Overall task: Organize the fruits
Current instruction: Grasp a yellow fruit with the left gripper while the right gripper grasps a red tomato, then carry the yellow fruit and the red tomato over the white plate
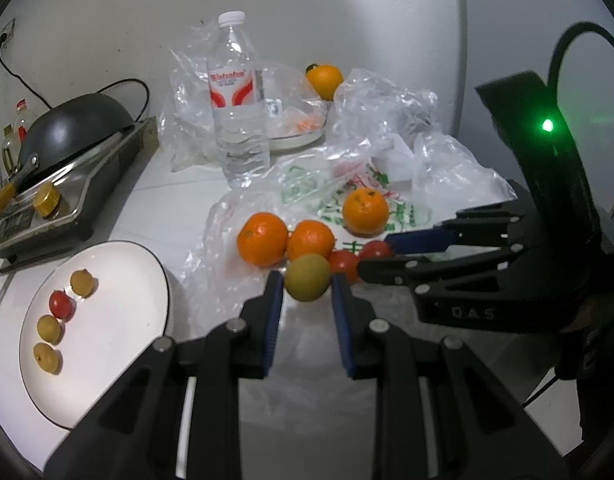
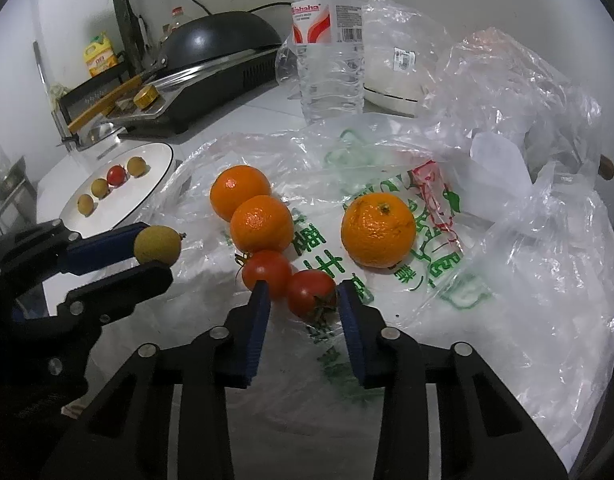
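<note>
Left gripper (image 1: 307,286): pinches a yellow-green fruit (image 1: 307,277).
Right gripper (image 2: 303,296): clamps a tomato (image 2: 312,293).
Plate (image 1: 119,320): three yellowish fruits, one tomato.
Plastic bag (image 2: 387,184): three oranges.

Plate (image 1: 107,320) is sitting on counter (image 1: 167,208) left of bag (image 2: 387,184); three oranges (image 2: 378,230) and two tomatoes (image 2: 311,292) are lying on bag, bottle (image 1: 239,120) standing behind.

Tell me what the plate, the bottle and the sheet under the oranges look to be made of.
Plate: likely glazed ceramic, glossy white with a thin dark rim; melamine cannot be ruled out.
Water bottle: thin clear plastic, ribbed and see-through, with a white screw cap.
Printed bag: thin plastic film, translucent and crinkled with shiny creases, carrying green and red print.
</note>
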`<action>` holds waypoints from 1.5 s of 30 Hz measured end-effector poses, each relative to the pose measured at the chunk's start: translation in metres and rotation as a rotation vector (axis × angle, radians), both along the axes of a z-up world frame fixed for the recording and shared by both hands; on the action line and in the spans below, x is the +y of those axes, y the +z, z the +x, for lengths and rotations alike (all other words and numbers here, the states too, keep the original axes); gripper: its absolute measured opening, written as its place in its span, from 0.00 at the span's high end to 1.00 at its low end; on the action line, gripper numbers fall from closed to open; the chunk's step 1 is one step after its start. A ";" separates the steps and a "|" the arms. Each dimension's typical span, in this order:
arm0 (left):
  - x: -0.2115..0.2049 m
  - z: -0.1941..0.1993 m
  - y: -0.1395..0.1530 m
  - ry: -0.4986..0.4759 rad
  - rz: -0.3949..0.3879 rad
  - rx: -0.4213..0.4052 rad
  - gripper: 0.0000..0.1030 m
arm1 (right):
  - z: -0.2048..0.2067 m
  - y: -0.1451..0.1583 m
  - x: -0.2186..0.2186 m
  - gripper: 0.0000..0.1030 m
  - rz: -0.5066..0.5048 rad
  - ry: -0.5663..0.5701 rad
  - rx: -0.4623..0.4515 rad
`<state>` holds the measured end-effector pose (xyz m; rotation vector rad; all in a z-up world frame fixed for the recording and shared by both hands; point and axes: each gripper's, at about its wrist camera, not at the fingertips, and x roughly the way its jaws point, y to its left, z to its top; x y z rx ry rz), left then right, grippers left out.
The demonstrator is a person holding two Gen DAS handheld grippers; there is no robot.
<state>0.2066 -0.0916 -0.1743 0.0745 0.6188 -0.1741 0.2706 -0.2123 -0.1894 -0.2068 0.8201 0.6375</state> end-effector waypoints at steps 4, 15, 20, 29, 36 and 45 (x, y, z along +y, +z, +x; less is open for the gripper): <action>0.003 -0.005 0.004 0.007 -0.010 -0.023 0.75 | -0.004 0.001 0.002 0.72 -0.015 0.004 -0.016; 0.012 -0.022 0.015 0.023 -0.026 -0.069 0.75 | -0.021 0.020 0.003 0.72 0.002 0.000 -0.083; 0.019 -0.033 0.023 0.033 -0.046 -0.099 0.75 | -0.032 0.034 0.003 0.72 0.024 -0.015 -0.125; 0.035 -0.051 0.038 0.059 -0.059 -0.153 0.75 | -0.054 0.056 0.007 0.72 0.050 -0.015 -0.189; 0.049 -0.066 0.046 0.076 -0.066 -0.183 0.75 | -0.070 0.071 0.017 0.72 0.063 -0.010 -0.231; 0.076 -0.084 0.052 0.111 -0.072 -0.212 0.75 | -0.086 0.086 0.040 0.72 0.075 0.006 -0.282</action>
